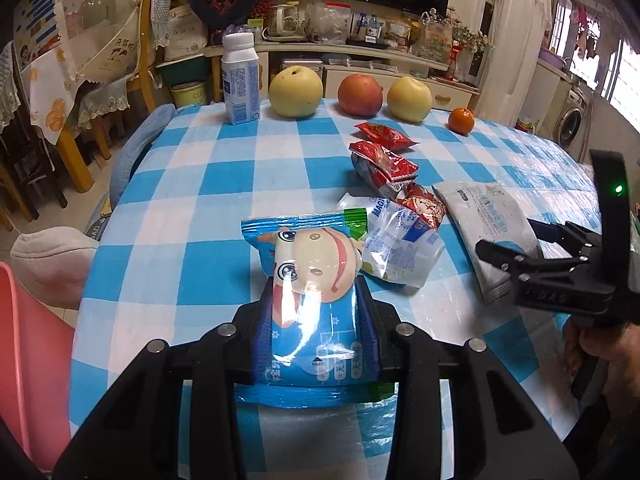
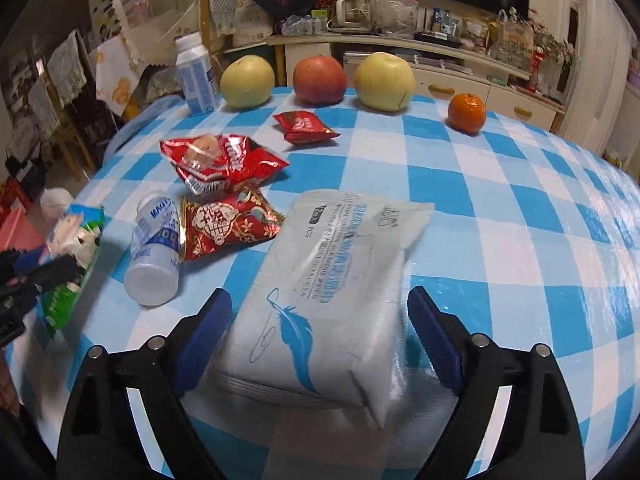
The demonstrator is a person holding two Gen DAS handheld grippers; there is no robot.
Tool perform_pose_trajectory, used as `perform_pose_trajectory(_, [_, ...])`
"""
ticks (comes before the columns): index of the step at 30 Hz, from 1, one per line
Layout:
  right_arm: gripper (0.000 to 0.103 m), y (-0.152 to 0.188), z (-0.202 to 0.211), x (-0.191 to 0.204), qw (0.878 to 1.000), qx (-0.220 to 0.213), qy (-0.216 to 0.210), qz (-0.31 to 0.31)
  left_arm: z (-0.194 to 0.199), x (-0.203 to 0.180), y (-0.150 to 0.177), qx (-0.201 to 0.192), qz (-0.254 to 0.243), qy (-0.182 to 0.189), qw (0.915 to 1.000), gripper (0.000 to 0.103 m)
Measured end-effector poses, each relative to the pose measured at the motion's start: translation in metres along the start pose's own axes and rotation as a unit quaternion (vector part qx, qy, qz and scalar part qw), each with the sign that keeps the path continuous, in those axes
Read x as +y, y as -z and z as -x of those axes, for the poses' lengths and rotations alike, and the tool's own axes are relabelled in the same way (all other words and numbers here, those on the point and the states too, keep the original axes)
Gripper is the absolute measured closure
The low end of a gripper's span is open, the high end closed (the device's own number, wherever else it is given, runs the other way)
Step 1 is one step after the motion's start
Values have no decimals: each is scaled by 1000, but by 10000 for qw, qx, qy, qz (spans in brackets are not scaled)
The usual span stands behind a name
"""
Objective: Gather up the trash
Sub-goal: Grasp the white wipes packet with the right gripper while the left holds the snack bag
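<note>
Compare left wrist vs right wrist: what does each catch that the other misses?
Left wrist only: the cartoon cow print on the blue wrapper clamped in the left gripper, and a washing machine.

Right wrist only: the right gripper open astride the white wipes pack, and that pack's blue feather print.

Both: the fruit row, the upright milk bottle, the red snack wrappers, the lying clear bottle, and the checked tablecloth.

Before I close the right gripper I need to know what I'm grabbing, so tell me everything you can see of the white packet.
The white packet is a flat, soft-looking plastic pouch, pale grey-white with blue print and a blue feather drawing. It looks sealed, with a crimped near end, and lies flat on the checked tablecloth. Its near end sits between the open fingers of the right gripper; contact with them is unclear.
</note>
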State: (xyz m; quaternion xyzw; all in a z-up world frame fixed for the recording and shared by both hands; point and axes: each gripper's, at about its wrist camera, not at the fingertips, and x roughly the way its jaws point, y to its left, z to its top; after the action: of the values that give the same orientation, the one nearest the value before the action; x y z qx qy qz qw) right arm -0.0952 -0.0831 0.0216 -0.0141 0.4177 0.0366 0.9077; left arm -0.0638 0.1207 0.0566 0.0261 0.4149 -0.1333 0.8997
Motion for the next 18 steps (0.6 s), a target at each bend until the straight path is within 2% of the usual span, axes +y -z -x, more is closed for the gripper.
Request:
perform_pose_trajectory(3, [14,1,-11,6,9997,229,11,110,1,1,0,-21,15,19,10000,64])
perform_pose_trajectory(7, [28,2,-11,6,9996,162,-118,210,3,4,0,-51,101,90,9999,64])
perform_pose_trajectory(18, [40,9,4,9,9992,-74,-184,338,12,15,-1,-178,370,333,9986,64])
